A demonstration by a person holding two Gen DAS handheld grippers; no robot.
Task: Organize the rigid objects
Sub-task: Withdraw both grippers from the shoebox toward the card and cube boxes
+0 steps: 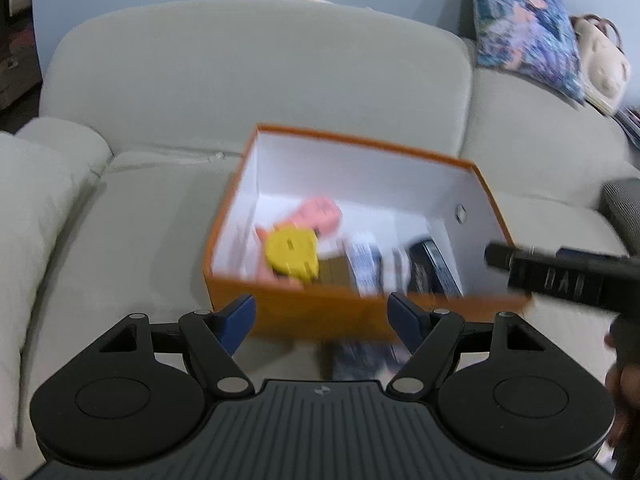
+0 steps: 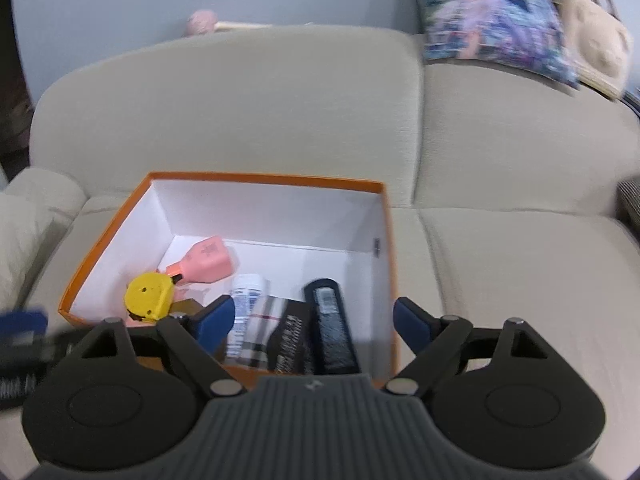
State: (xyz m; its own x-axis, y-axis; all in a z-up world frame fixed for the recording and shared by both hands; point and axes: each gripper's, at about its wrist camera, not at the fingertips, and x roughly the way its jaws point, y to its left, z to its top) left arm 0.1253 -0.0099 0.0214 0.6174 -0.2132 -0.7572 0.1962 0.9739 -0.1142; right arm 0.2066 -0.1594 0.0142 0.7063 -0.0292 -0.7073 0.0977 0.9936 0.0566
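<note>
Left tool [image 1: 322,316]: jaws apart, nothing between them; it hangs over the near wall of the box, angled down toward it, free to reach for another item.
Right tool [image 2: 310,320]: jaws apart and empty, poised above the box's near right corner; nothing is gripped.
Box [image 2: 224,178]: orange outside, white inside, lid off, standing on the sofa seat so things can be dropped in from above.
Yellow tape measure [image 2: 149,295]: near left corner of the box, partly over a peach-coloured flat item I cannot name.
Pink bottle [image 2: 206,263]: lying on its side just behind the tape measure, toward the left wall.
White tube [image 2: 245,304]: lying along the box floor, mid-box, beside a plaid item.
Black brush [image 2: 330,326]: lying lengthwise toward the right wall.
Sofa [image 2: 500,264]: seat right of the box is bare.
Judgement: items appear gathered already; sorting looks largely done.
</note>
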